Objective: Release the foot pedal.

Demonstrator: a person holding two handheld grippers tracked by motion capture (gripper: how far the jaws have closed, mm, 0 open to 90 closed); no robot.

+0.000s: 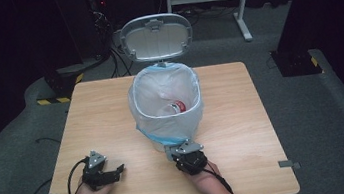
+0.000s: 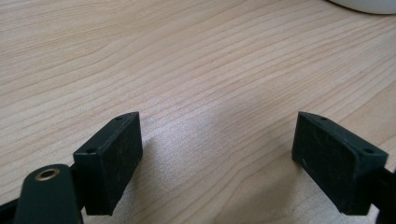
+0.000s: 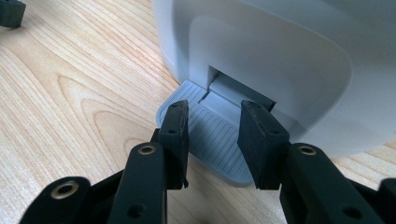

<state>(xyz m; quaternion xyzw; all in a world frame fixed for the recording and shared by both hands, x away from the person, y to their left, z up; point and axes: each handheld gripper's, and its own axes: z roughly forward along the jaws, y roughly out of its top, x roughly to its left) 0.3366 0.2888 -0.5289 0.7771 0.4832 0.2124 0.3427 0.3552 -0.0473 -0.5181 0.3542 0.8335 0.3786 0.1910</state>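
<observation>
Nearest, the left gripper [image 1: 103, 174] rests on the bare table [image 1: 243, 118] at near left, jaws spread wide with nothing between them. Right gripper [image 3: 212, 140] sits partly parted over the ribbed grey pedal [image 3: 210, 140] at the bin's [image 1: 165, 103] near base, grasping nothing. Judged step: press the pedal squarely, mid-tread, to hold the far lid [image 1: 156, 36] up; a bottle [image 1: 174, 108] lies in the liner.
</observation>
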